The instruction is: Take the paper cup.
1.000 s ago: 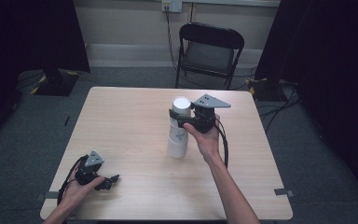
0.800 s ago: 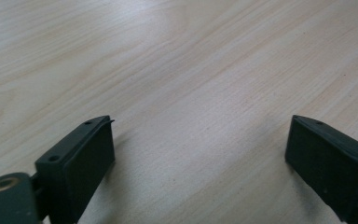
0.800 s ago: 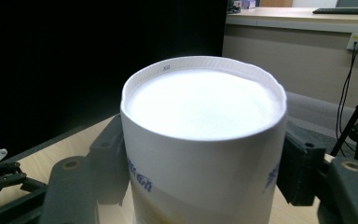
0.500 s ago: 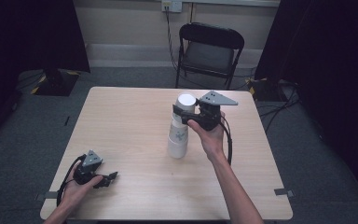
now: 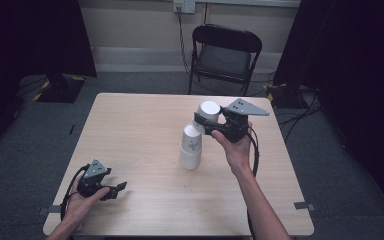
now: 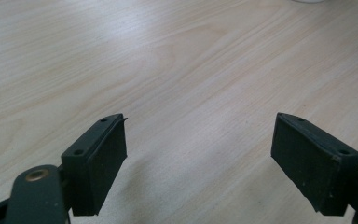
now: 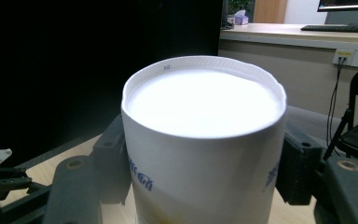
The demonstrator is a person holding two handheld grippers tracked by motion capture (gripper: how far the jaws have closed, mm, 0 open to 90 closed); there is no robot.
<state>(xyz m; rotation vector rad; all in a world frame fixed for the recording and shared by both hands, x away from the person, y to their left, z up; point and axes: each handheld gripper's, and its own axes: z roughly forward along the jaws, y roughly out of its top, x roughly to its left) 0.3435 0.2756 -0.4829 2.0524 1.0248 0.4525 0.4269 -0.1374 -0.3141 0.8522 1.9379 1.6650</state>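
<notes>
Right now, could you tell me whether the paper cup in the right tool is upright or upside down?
Upside down. The held cup shows its recessed white base uppermost in the right gripper view, between the right tool pads.

On my desk (image 5: pixel 145 125) a stack of cups (image 5: pixel 190 150) stands upside down, right of the middle. Just above and behind it, tilted off its top, sits the lifted cup (image 5: pixel 207 114), pinched between the fingers (image 7: pixel 109 163) of my right gripper (image 5: pixel 206 126), which comes in from the stack's right. My left gripper (image 5: pixel 116 189) rests at the desk's near left corner, well apart from the cups. Behind the desk's far edge stands a chair (image 5: pixel 223 52), with a wall socket (image 5: pixel 183 6) above it.
</notes>
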